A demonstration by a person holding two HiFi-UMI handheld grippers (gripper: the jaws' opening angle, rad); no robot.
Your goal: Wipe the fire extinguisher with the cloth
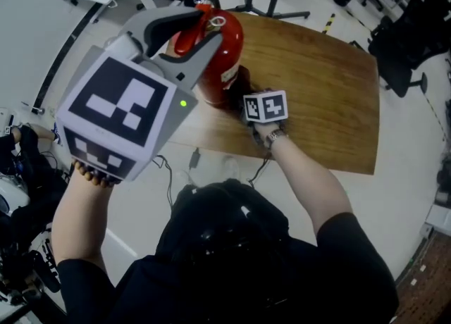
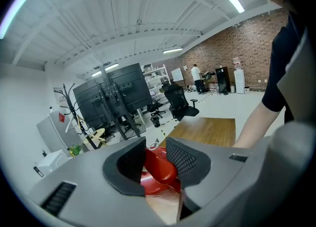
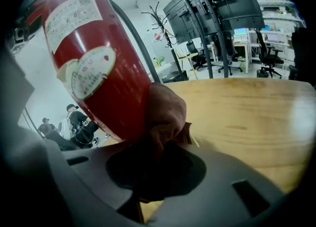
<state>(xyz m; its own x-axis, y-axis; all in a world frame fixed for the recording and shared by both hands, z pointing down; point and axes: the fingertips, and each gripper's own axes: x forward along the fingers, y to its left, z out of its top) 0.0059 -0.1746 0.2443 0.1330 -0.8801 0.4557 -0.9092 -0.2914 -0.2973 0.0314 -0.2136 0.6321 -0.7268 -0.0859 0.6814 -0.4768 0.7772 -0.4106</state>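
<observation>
The red fire extinguisher (image 1: 224, 58) stands upright at the near left end of the wooden table (image 1: 324, 83). In the left gripper view its red handle (image 2: 160, 167) fills the gap between the two dark pads. My left gripper (image 1: 204, 25) is shut on that handle at the top. My right gripper (image 1: 244, 94) sits low beside the cylinder, under its marker cube. It is shut on a brownish cloth (image 3: 165, 110). The cloth bulges out of the jaws and presses against the extinguisher's lower body (image 3: 94, 73), under the white labels.
A black hose (image 3: 133, 38) runs down the extinguisher's side. The table's front edge is just below my right hand, with cables (image 1: 169, 175) on the floor beneath it. A monitor stand's base (image 1: 275, 5) and an office chair (image 1: 402, 48) stand beyond the table.
</observation>
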